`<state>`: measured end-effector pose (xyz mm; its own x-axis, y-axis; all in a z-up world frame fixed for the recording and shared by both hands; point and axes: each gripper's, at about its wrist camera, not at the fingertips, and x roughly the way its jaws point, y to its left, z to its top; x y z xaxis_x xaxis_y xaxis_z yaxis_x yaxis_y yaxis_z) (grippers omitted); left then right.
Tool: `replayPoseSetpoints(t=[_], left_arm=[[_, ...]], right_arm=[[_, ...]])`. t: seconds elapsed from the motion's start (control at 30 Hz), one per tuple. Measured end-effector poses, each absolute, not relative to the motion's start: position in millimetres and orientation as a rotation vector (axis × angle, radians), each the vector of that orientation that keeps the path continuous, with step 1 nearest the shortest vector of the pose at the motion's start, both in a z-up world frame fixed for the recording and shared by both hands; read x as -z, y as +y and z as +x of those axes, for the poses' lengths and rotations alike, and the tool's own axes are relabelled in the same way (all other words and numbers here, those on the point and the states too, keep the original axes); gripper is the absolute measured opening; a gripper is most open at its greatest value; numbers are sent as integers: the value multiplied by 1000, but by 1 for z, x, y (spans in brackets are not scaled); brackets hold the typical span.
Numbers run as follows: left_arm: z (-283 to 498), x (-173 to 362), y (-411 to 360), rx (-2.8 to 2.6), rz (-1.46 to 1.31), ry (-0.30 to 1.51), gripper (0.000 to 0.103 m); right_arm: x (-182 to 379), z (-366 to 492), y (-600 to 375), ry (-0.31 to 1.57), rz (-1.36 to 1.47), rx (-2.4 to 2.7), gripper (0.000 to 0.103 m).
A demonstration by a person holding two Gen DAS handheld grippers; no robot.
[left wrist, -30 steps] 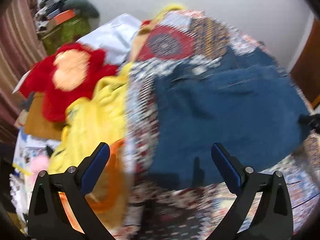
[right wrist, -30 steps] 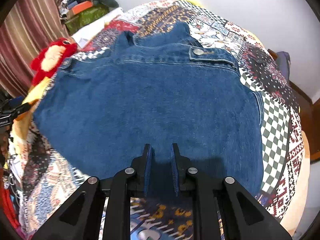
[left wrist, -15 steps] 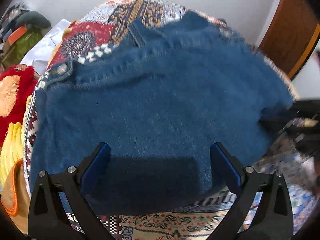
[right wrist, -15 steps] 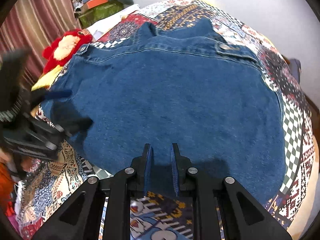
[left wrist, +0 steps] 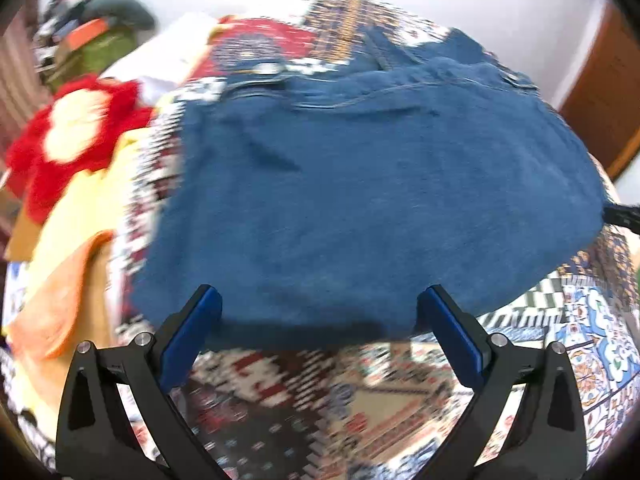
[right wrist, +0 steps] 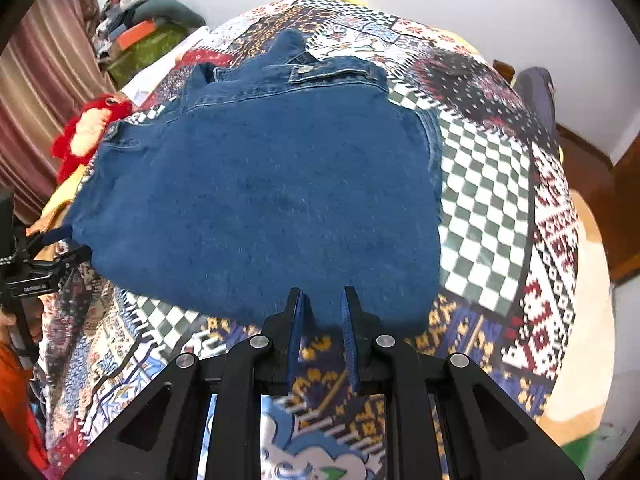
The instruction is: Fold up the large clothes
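Observation:
A blue denim jacket [right wrist: 264, 200] lies spread flat on the patchwork bedspread [right wrist: 488, 184], collar at the far end. In the right wrist view, my right gripper [right wrist: 322, 294] hovers at the jacket's near hem, its jaws shut to a narrow gap with no cloth pinched between them. My left gripper [left wrist: 320, 304] is wide open over the near hem of the jacket [left wrist: 368, 200], nothing between its blue pads. The left gripper [right wrist: 60, 248] also shows at the jacket's left corner, and a dark bit of the right gripper [left wrist: 624, 216] at the jacket's right edge.
A red and cream plush toy [left wrist: 76, 140] and yellow and orange clothes [left wrist: 68, 264] lie left of the jacket. A pile of bags and clothes [right wrist: 148, 28] sits at the far left by a striped curtain [right wrist: 36, 92]. A wooden door [left wrist: 604, 108] stands to the right.
The left gripper swung from the yellow clothes over onto the jacket and now sits lower at its near hem, still open. The right gripper drifted sideways along the hem and stayed shut.

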<state>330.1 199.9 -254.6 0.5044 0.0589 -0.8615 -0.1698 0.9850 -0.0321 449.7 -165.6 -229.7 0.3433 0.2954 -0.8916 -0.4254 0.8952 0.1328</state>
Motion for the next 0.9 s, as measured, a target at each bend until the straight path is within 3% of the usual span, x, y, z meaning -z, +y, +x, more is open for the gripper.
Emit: replayPoseSetpoints(t=[0.23, 0.57, 0.9], left_arm=[[290, 253, 256, -203, -503, 1005, 103], [282, 306, 269, -29, -985, 988, 103], [330, 325, 269, 8, -1094, 802, 102]], right_arm=[[217, 446, -183, 1138, -54, -429, 14], [200, 444, -132, 1087, -64, -539, 14], [234, 444, -76, 1156, -125, -631, 14]])
